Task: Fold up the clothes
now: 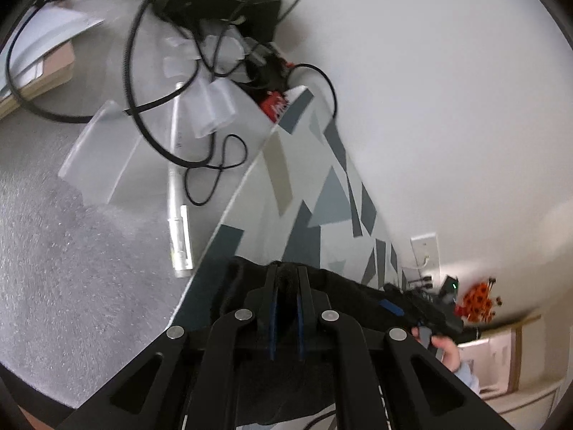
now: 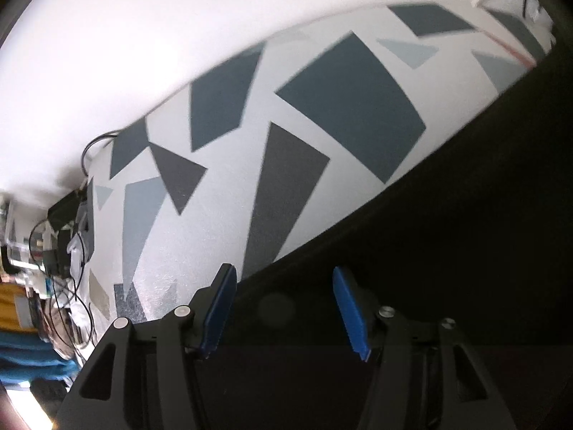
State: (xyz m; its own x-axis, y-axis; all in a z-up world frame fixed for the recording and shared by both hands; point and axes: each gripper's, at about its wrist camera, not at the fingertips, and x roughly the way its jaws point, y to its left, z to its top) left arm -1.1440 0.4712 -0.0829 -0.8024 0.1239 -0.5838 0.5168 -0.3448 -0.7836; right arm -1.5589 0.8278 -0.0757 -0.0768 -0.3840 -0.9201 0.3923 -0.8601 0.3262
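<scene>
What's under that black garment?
The black garment lies on a patterned mat with grey and blue shapes, which shows beyond its edge. Whatever is beneath the cloth itself is covered. The left tool is shut on the cloth; the right tool is open above it.

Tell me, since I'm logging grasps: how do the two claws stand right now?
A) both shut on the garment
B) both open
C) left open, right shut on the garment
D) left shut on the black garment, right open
D: the left claw pinches the black garment, while the right claw gapes with nothing between its fingers.
</scene>
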